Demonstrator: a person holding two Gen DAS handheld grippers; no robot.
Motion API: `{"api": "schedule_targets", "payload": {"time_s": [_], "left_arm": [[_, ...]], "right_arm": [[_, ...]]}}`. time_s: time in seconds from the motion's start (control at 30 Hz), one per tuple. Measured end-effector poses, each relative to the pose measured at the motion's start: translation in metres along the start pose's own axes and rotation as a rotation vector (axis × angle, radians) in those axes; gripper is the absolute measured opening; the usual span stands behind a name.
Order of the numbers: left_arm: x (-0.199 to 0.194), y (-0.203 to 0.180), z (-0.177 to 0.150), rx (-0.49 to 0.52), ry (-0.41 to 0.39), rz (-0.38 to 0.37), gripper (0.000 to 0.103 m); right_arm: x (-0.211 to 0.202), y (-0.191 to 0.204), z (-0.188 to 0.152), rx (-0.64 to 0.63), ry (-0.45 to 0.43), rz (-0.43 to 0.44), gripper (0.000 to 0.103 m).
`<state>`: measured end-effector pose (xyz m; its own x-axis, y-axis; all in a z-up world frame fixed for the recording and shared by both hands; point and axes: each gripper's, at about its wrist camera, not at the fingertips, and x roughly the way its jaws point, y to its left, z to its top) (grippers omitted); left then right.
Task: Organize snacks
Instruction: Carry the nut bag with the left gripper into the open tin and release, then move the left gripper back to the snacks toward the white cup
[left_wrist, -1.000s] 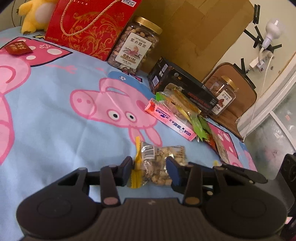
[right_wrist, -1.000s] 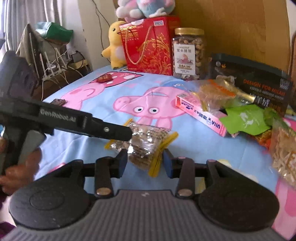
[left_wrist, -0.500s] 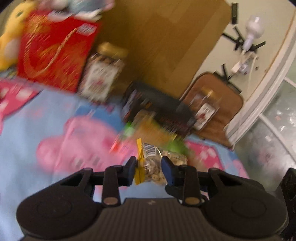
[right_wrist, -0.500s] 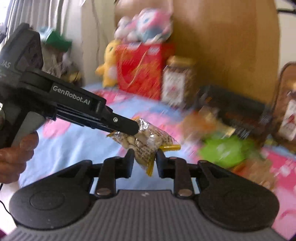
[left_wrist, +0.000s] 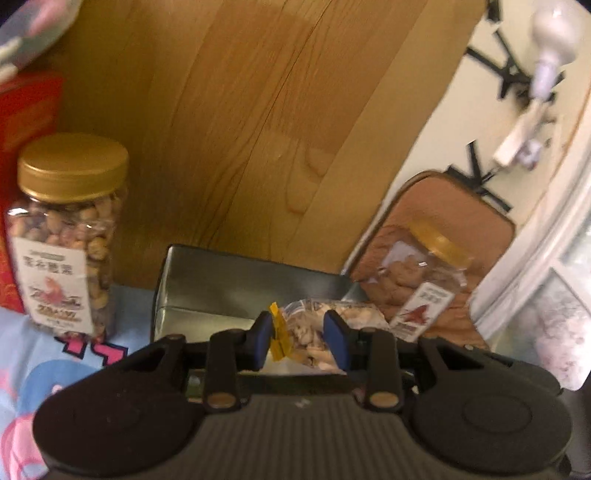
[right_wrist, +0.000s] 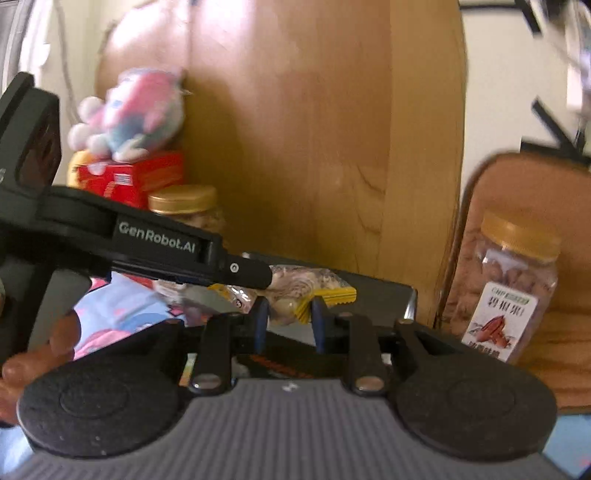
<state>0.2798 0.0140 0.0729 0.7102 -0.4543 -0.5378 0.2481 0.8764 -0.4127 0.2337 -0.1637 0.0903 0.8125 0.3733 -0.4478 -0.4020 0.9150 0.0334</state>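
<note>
**Clear snack bag gripped from both ends**

Clear plastic makes up the snack bag (left_wrist: 310, 332), full of pale nuts. We hold it between two grippers: our left gripper (left_wrist: 298, 338) is clamped on one end at lower centre, and our right gripper (right_wrist: 287, 320) pinches the yellow-edged other end. It hangs above a dark box (left_wrist: 221, 291). At left stands a gold-lidded jar (left_wrist: 66, 236) packed with nuts; a second jar (right_wrist: 513, 295) stands at right.

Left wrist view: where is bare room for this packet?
The dark box's top; the blue sheet between box and big nut jar. Crowded at right: second jar against the cushion.
</note>
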Motion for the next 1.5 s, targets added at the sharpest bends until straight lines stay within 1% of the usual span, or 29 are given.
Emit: {"api": "schedule_targets", "payload": {"time_s": [0.07, 0.1, 0.13, 0.17, 0.2, 0.23, 0.27, 0.33, 0.4, 0.47, 0.53, 0.6, 0.63, 0.7, 0.73, 0.77, 0.8, 0.83, 0.87, 0.97, 1.03, 1.1, 1.2, 1.3, 1.37, 1.43, 1.5], "left_arm": [[0.013, 0.002, 0.0, -0.001, 0.027, 0.018, 0.031], [0.017, 0.004, -0.002, -0.001, 0.038, 0.027, 0.031], [0.021, 0.006, -0.004, -0.002, 0.052, 0.038, 0.034], [0.022, 0.006, -0.006, 0.002, 0.058, 0.044, 0.034], [0.021, 0.004, -0.008, 0.02, 0.05, 0.046, 0.038], [0.019, 0.003, -0.008, 0.031, 0.05, 0.047, 0.043], [0.017, 0.003, -0.008, 0.032, 0.052, 0.046, 0.048], [0.004, 0.005, -0.009, 0.022, 0.04, 0.02, 0.049], [-0.017, 0.01, -0.014, 0.013, 0.006, 0.003, 0.051], [-0.043, 0.021, -0.023, -0.018, -0.044, -0.007, 0.056], [-0.063, 0.035, -0.038, -0.053, -0.077, 0.025, 0.058], [-0.07, 0.049, -0.052, -0.09, -0.074, 0.059, 0.062], [-0.069, 0.056, -0.059, -0.111, -0.051, 0.074, 0.064], [-0.062, 0.067, -0.071, -0.15, 0.017, 0.086, 0.064], [-0.059, 0.072, -0.078, -0.165, 0.051, 0.073, 0.057], [-0.06, 0.074, -0.085, -0.161, 0.05, 0.069, 0.057], [-0.065, 0.072, -0.089, -0.147, 0.035, 0.071, 0.055], [-0.07, 0.07, -0.093, -0.138, 0.03, 0.063, 0.052], [-0.076, 0.068, -0.097, -0.132, 0.027, 0.05, 0.052], [-0.095, 0.063, -0.111, -0.11, 0.025, 0.026, 0.053], [-0.107, 0.061, -0.123, -0.102, 0.031, 0.01, 0.053], [-0.117, 0.06, -0.135, -0.101, 0.04, 0.002, 0.053], [-0.134, 0.062, -0.156, -0.114, 0.052, 0.008, 0.052], [-0.149, 0.07, -0.171, -0.139, 0.053, 0.032, 0.052], [-0.16, 0.074, -0.176, -0.154, 0.047, 0.035, 0.052], [-0.173, 0.078, -0.181, -0.157, 0.03, 0.058, 0.052], [-0.184, 0.085, -0.184, -0.168, 0.014, 0.081, 0.052]], "right_arm": [[0.014, -0.007, -0.001, 0.016, 0.034, 0.0, 0.029], [0.018, -0.006, -0.004, 0.019, 0.045, -0.001, 0.032], [0.023, -0.006, -0.004, 0.02, 0.051, -0.005, 0.033], [0.026, -0.007, -0.005, 0.02, 0.052, -0.009, 0.035], [0.023, -0.006, -0.008, 0.02, 0.049, -0.014, 0.04], [0.023, -0.006, -0.009, 0.028, 0.044, -0.017, 0.042], [0.019, -0.009, -0.011, 0.039, 0.038, -0.017, 0.043], [0.006, -0.011, -0.018, 0.066, 0.024, -0.017, 0.042], [-0.007, -0.014, -0.021, 0.118, 0.013, -0.009, 0.042], [-0.017, -0.02, -0.029, 0.2, 0.022, 0.061, 0.042], [-0.015, -0.021, -0.038, 0.254, 0.065, 0.127, 0.042], [-0.005, -0.018, -0.044, 0.286, 0.114, 0.17, 0.042], [0.004, -0.015, -0.048, 0.305, 0.144, 0.183, 0.042], [0.023, -0.011, -0.053, 0.353, 0.205, 0.219, 0.042], [0.032, -0.01, -0.057, 0.386, 0.232, 0.239, 0.043], [0.037, -0.008, -0.058, 0.421, 0.24, 0.26, 0.042], [0.038, -0.007, -0.06, 0.455, 0.251, 0.277, 0.04], [0.036, -0.005, -0.06, 0.476, 0.257, 0.296, 0.035], [0.032, -0.001, -0.061, 0.478, 0.262, 0.309, 0.035], [0.009, 0.016, -0.067, 0.437, 0.262, 0.296, 0.035], [-0.01, 0.022, -0.073, 0.432, 0.246, 0.3, 0.035], [-0.03, 0.032, -0.081, 0.4, 0.231, 0.3, 0.035], [-0.047, 0.049, -0.093, 0.371, 0.24, 0.307, 0.036], [-0.056, 0.07, -0.102, 0.317, 0.254, 0.334, 0.037], [-0.062, 0.091, -0.102, 0.226, 0.244, 0.32, 0.038], [-0.067, 0.113, -0.099, 0.13, 0.241, 0.315, 0.041], [-0.074, 0.131, -0.098, 0.035, 0.228, 0.321, 0.043]]}}
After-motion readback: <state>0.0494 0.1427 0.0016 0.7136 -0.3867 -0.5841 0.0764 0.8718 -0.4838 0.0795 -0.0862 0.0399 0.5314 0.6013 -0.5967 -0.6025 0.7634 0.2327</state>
